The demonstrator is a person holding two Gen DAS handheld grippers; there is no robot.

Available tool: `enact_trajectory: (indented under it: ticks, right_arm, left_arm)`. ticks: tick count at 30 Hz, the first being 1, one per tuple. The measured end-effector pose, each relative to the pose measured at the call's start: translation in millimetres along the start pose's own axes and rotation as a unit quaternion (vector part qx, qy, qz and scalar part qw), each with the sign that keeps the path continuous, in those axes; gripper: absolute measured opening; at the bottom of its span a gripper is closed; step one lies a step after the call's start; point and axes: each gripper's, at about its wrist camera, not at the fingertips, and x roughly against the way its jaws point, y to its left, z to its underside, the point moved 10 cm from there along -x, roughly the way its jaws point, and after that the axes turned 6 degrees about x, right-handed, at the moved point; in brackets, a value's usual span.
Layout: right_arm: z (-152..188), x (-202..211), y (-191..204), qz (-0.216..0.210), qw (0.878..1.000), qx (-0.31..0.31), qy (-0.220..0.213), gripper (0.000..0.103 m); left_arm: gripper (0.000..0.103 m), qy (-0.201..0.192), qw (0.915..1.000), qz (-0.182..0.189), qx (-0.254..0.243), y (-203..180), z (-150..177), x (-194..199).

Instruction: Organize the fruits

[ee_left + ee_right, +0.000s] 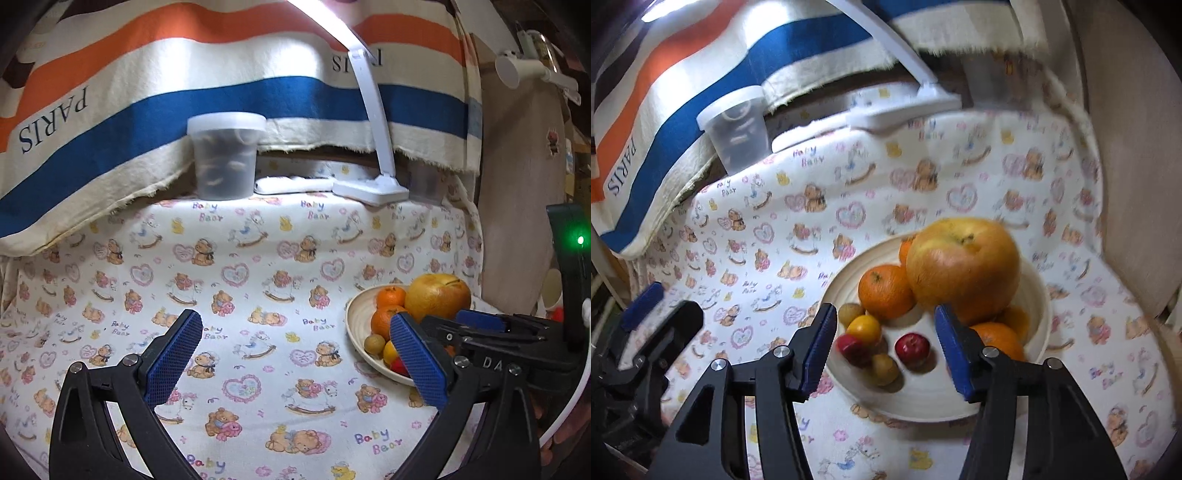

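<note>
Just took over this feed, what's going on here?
A person holds two grippers over a bear-print cloth. The right gripper hovers open above the bowl of fruit, fingers either side of a small red fruit. The left gripper is open and empty beside the bowl. Neither grips anything.
</note>
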Motion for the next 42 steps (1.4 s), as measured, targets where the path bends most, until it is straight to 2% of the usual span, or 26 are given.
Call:
enact_trajectory:
  ticks: [2, 5, 7, 11, 13, 17, 21, 22, 24, 27, 30, 33, 42]
  right_arm:
    - [-3, 5, 1, 0.002, 1.0, 0.004, -0.011, 0.057]
    - [-10, 15, 3, 0.013, 0.999, 0.012, -0.037, 0.058]
    - [-18, 29, 6, 0.025, 0.997, 0.027, -0.073, 0.069]
    - [-26, 53, 16, 0.019, 0.991, 0.037, -0.124, 0.077]
    - [-27, 61, 21, 0.016, 0.99, 0.03, -0.14, 0.087]
    - [-23, 67, 24, 0.022, 0.989, 0.012, -0.148, 0.088]
    - [-23, 70, 25, 0.062, 0.982, 0.036, -0.173, 0.101]
    - [-23, 71, 24, 0.064, 0.981, 0.035, -0.177, 0.101]
    - [-23, 70, 23, 0.06, 0.981, 0.031, -0.181, 0.101]
    - [-21, 67, 24, 0.061, 0.981, 0.035, -0.18, 0.102]
    - [-19, 62, 26, 0.062, 0.982, 0.042, -0.174, 0.102]
    - [-18, 61, 29, 0.049, 0.983, 0.044, -0.172, 0.102]
    - [-17, 59, 26, 0.076, 0.982, 0.047, -0.166, 0.102]
  left_arm:
    - [0.101, -0.01, 0.9999, -0.001, 0.003, 2, -5, 4]
    - [0.101, -0.05, 0.9982, -0.032, 0.006, 13, -18, 18]
    - [0.101, -0.069, 0.9969, -0.037, 0.01, 19, -26, 26]
    - [0.101, -0.074, 0.9966, -0.037, -0.001, 25, -31, 37]
    - [0.101, -0.086, 0.9952, -0.043, -0.015, 27, -31, 45]
    - [0.101, -0.095, 0.9941, -0.049, -0.017, 37, -25, 51]
    - [0.101, -0.091, 0.9947, -0.046, -0.009, 49, -18, 47]
    - [0.101, -0.092, 0.9948, -0.042, -0.012, 48, -18, 46]
    - [0.102, -0.099, 0.9939, -0.045, -0.019, 47, -17, 47]
    - [0.102, -0.071, 0.9969, -0.032, -0.015, 46, -12, 36]
    - [0.102, -0.037, 0.9984, -0.043, -0.007, 52, -5, 21]
    - [0.102, -0.045, 0.9981, -0.038, -0.014, 48, -5, 25]
    - [0.102, -0.042, 0.9982, -0.042, -0.009, 50, -4, 26]
